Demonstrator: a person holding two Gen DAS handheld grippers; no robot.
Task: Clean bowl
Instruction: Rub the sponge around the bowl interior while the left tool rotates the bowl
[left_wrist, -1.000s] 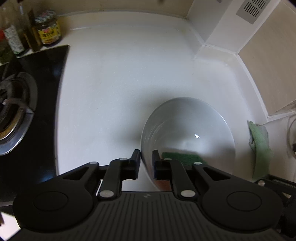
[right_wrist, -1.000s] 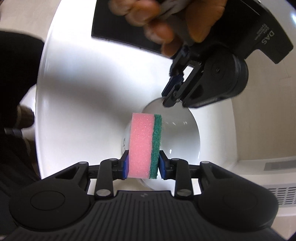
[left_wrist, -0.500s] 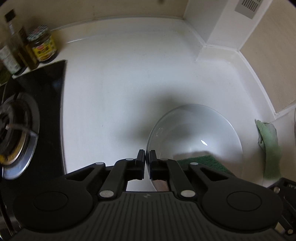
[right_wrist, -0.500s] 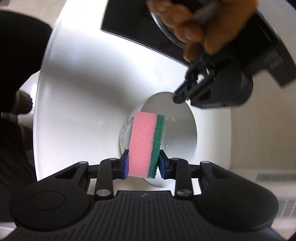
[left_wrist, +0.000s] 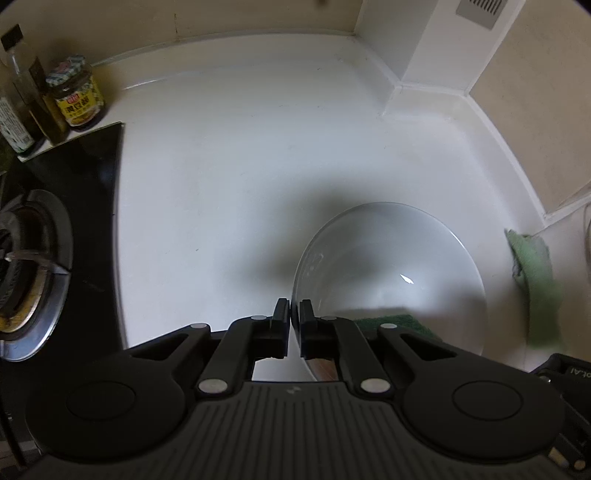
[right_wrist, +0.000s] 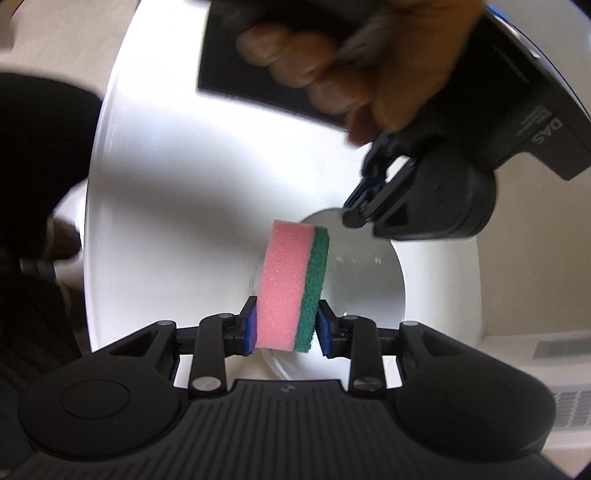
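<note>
while tilted, bowl (left_wrist: 388, 266) maybe holds sponge (right_wrist: 291, 284)

Both wrist views steeply downward, close – sharing the bowl (left_wrist: 388, 266), perhaps the sponge (right_wrist: 291, 284)

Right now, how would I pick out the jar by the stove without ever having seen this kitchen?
Start at the black stove on the left of the white counter. At its far corner, against the wall, stand a few bottles. The jar is right of them: short and wide, with a yellow label and a checked lid.
</note>
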